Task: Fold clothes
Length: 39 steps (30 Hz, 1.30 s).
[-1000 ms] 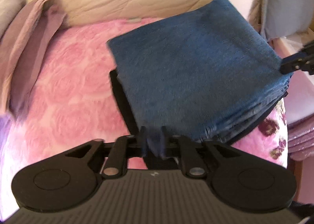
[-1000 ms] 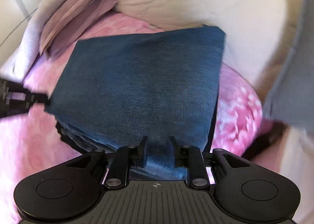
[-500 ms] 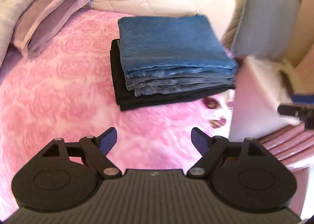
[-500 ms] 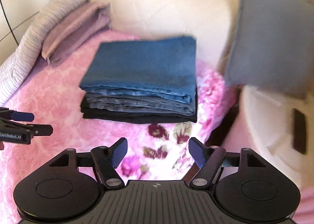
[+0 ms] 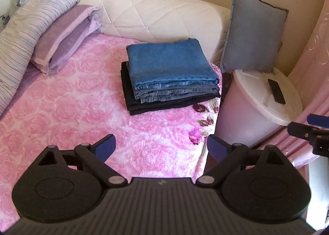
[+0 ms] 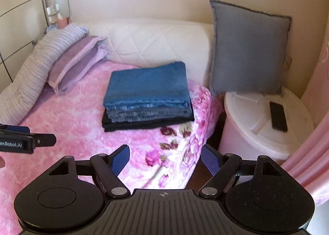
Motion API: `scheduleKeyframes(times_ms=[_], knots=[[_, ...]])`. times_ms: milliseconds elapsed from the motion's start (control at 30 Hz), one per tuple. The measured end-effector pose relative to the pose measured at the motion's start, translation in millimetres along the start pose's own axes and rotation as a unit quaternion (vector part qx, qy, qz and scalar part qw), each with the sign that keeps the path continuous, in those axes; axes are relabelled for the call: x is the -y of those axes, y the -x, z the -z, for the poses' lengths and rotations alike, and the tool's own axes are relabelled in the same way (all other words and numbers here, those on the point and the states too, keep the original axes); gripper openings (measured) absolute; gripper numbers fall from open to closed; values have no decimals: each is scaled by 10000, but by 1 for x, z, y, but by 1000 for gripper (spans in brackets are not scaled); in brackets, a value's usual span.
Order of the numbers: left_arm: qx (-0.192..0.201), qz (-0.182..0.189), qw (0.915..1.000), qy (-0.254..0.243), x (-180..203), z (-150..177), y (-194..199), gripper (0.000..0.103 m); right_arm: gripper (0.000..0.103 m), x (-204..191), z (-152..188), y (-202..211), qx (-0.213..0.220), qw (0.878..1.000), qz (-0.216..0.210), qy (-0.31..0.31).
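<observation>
I am in a home bedroom: a bed with a pink blanket (image 5: 82, 99), pillows (image 5: 63, 35) against a quilted headboard (image 5: 156, 15), a grey cushion (image 6: 246, 50), and a mirror (image 6: 61, 2).

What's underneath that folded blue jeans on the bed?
Under the blue jeans lie grayer folded denim and a black garment at the bottom. Only their edges show; how many pieces is unclear.

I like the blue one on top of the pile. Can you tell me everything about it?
The blue jeans look like denim, folded into a neat, flat rectangle. Their top is smooth and deep blue; along the near edge the folded layers and stitched seams show. They lie on a greyer folded pair, with a black folded garment at the bottom, all on the pink rose-patterned blanket. Both grippers are open and away from them; nothing touches their top.
</observation>
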State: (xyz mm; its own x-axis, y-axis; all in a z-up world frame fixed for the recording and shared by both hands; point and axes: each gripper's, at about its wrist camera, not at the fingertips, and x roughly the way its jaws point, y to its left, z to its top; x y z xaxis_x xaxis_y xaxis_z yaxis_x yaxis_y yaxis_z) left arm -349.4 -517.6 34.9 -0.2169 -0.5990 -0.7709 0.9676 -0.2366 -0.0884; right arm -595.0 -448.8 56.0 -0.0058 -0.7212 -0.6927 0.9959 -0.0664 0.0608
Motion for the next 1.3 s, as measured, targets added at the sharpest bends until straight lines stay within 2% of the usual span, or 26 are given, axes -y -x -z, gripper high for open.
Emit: scheduleKeyframes(times_ms=[167,1067,1300], knots=[[27,-195,9998,8,6,-3,12,93,80,-1,-12,7,84,9999,-82,7],[1,-250,9997,-29,30,-4,13,94,81,9,-14,8,-198,9996,-197,-48],[48,-363,9993,-43,30,-4,12,94,81,5,-15,5,-295,9994,-163,53]])
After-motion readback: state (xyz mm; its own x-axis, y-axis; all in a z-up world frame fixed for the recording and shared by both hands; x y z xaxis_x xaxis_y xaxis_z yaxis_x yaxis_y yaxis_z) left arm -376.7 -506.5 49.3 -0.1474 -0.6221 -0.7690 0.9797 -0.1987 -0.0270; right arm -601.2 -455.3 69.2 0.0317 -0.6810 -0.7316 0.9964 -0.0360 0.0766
